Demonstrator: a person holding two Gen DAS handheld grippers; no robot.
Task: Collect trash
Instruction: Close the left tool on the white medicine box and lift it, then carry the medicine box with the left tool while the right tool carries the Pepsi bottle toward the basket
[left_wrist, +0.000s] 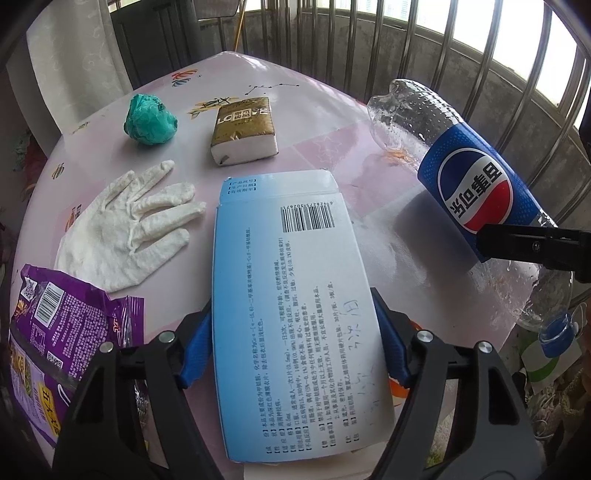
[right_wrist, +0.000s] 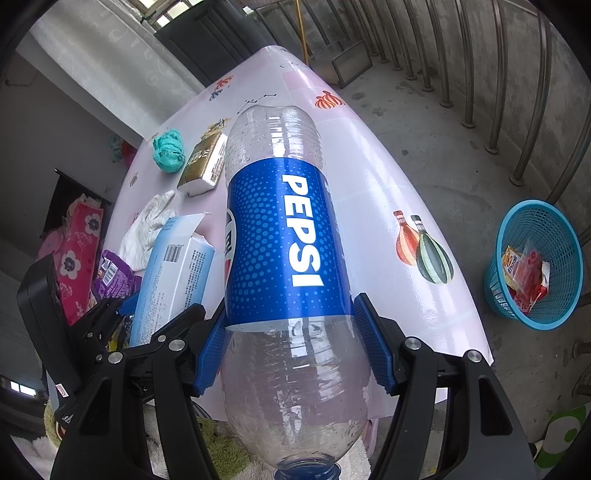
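Note:
My left gripper (left_wrist: 295, 343) is shut on a light-blue medicine box (left_wrist: 291, 295), held above the pink table (left_wrist: 332, 110). My right gripper (right_wrist: 291, 350) is shut on an empty Pepsi bottle (right_wrist: 284, 236), base pointing away; the bottle also shows in the left wrist view (left_wrist: 469, 184). The box shows in the right wrist view (right_wrist: 173, 273), left of the bottle. On the table lie a white glove (left_wrist: 129, 221), a green crumpled bag (left_wrist: 149, 120), a tissue pack (left_wrist: 243, 131) and a purple snack wrapper (left_wrist: 62, 332).
A blue mesh trash basket (right_wrist: 535, 266) with red wrappers inside stands on the concrete floor right of the table. Metal railing bars (left_wrist: 461, 55) run behind the table. Pink fabric (right_wrist: 77, 251) lies at the left.

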